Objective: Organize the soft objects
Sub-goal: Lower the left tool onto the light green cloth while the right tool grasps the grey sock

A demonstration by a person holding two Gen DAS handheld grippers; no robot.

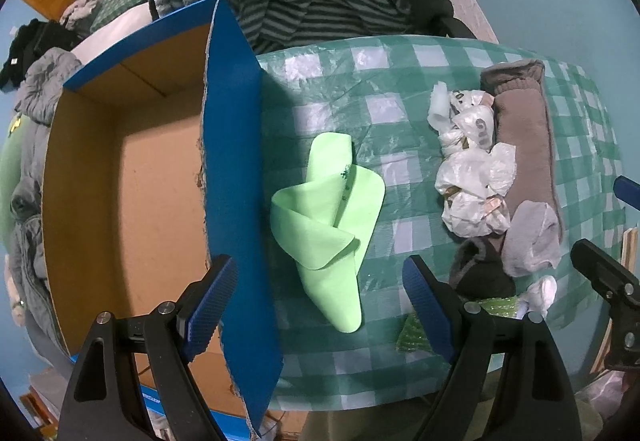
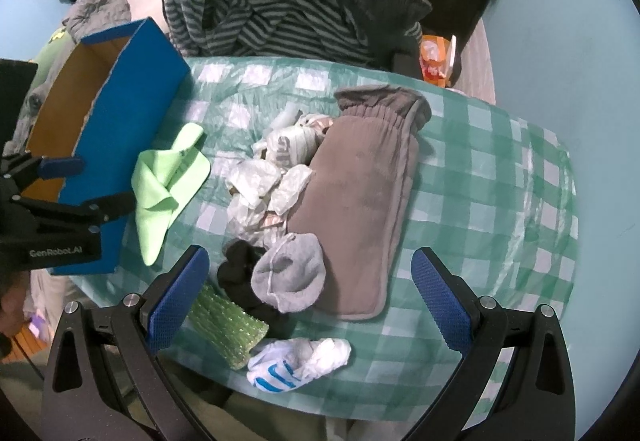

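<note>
Left claw (image 1: 316,305) astride box wall (image 1: 232,161)

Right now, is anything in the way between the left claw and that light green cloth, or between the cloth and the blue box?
Nothing visible lies between the open left claw and the green cloth. The blue box is right beside the cloth, but its upright blue wall stands between them, so the cloth would probably have to go over it.

Black gripper (image 1: 316,305) arms, ribbed blue pads (image 1: 210,307).
</note>
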